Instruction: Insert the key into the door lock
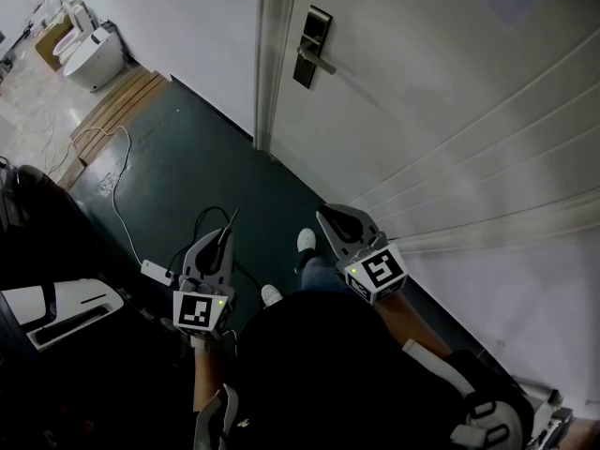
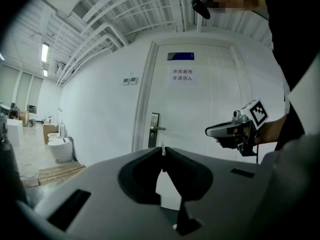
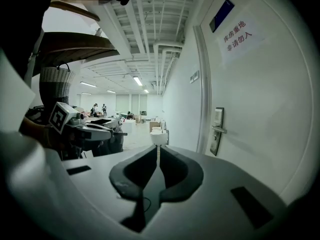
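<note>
Thin metal key (image 2: 162, 148) pinched tight in left tool (image 2: 163, 156), tip poking forward. Dark metal door lock with lever handle (image 2: 154, 129) well apart, straight ahead, bit left. Right tool (image 3: 157, 149) closed, empty, beside white door (image 3: 260, 114).

Slim key (image 2: 162, 151), well apart from door lock (image 2: 153, 129)

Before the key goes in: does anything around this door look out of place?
The door lock looks intact. On the floor, a loose white cable snakes across the dark surface, a possible trip risk, and a toilet stands in the open beside planks.
</note>
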Demonstrator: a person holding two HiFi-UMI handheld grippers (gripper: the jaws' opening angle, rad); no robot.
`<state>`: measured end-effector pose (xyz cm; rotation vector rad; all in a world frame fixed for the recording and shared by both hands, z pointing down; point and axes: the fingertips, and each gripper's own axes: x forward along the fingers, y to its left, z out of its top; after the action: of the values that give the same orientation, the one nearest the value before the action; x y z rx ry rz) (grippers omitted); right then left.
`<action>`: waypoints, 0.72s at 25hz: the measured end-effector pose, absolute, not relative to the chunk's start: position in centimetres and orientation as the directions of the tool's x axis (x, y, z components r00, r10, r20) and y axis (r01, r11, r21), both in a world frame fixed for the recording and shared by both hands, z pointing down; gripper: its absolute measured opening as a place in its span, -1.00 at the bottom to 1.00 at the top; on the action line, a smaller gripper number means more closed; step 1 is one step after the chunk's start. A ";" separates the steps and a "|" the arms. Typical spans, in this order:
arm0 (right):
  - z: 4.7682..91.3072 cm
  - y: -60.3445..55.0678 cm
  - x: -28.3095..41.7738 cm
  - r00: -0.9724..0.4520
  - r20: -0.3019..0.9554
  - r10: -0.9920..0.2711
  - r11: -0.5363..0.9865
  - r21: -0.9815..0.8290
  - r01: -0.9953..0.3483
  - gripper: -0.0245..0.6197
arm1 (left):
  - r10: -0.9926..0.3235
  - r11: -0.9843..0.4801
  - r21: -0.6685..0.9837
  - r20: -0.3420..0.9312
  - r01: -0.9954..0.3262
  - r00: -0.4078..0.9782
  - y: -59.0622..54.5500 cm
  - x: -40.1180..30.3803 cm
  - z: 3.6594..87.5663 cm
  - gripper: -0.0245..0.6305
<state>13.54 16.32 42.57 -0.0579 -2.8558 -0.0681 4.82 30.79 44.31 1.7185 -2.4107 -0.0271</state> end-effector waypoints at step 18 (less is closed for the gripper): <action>42.3 4.9 2.1 -0.954 0.250 0.165 0.986 -0.017 0.167 -0.83 | -0.887 0.445 0.147 0.203 -0.883 -0.414 20.6 -3.8 44.5 -0.85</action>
<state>2.10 4.87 42.35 -0.2444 -2.8776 -0.0062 -3.76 20.58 44.46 1.5335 -2.4482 -0.0240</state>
